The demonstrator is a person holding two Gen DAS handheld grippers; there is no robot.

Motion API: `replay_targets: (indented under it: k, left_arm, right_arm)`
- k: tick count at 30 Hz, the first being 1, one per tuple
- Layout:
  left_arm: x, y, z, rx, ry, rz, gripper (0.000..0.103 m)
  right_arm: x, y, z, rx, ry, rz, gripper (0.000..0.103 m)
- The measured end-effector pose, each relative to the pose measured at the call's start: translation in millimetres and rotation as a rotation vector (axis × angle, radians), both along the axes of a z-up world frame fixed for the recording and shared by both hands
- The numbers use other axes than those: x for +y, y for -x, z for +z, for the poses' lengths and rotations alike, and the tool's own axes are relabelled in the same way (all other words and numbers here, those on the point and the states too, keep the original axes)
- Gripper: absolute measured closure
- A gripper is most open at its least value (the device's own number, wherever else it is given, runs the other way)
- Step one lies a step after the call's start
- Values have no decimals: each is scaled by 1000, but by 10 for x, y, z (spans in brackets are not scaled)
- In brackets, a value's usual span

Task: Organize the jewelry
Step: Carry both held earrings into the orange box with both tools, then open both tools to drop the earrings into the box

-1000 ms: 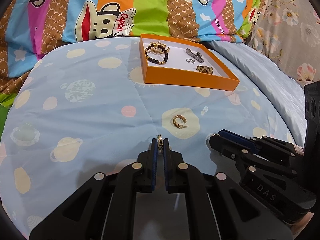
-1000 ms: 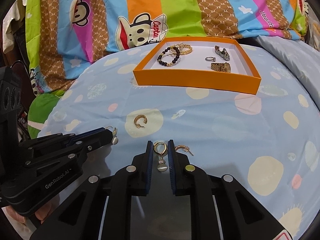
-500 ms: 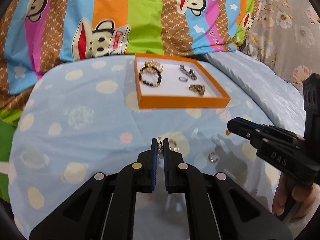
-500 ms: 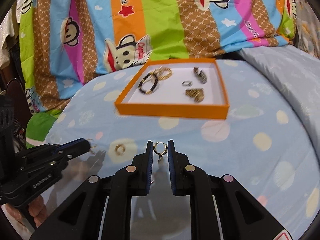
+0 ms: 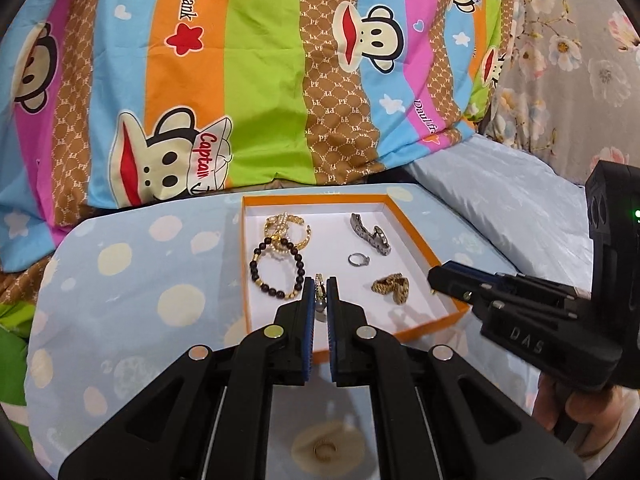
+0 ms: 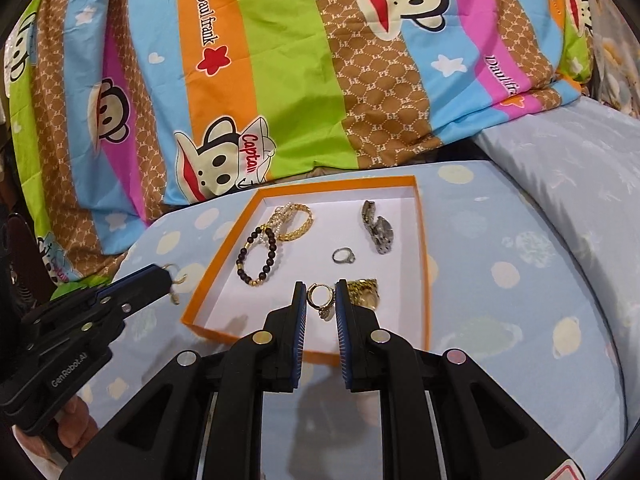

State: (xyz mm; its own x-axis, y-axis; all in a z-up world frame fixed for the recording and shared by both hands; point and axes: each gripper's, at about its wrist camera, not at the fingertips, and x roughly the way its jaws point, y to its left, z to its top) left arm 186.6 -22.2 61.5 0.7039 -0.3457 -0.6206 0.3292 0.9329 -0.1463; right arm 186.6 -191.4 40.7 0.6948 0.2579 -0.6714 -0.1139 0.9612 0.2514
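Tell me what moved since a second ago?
Both grippers rose off the blanket and went forward to the orange box. The left gripper and the right gripper each stay shut on an earring, now over the box. One gold hoop was left behind on the blanket. The jewelry in the box stayed put.

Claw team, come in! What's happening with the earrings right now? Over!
Left claw shut on drop earring. Right claw shut on hoop earring. Both near the front of the orange tray. One gold hoop left on blanket. Nothing blocking.
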Motion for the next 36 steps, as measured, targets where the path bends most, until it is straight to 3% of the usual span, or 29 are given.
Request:
replay_targets:
  k: [11,24,26,28,33,36]
  left_arm:
    - [-73,-345,-434,72,5,10,98]
    - [-51,-391,-544,85,5,18,98]
    - [-53,-393,-556,83,1,23,92]
    - [-55,-390,-556,76,-2,28,77]
    - [-19,-355,-501,45,21,32,67]
    - [66,-351,-459,31,52,60,67]
  right_arm:
    - [147,-264,-390,62,25,22,90]
    - [149,-282,-478,66,62,6,89]
    - [140,-278,-475,62,61,3,87]
    - [128,-271,-469,57,55,2,86]
    - [87,-231,-415,23,48,-15,84]
    - [23,-207,-360,-5,38,-40,80]
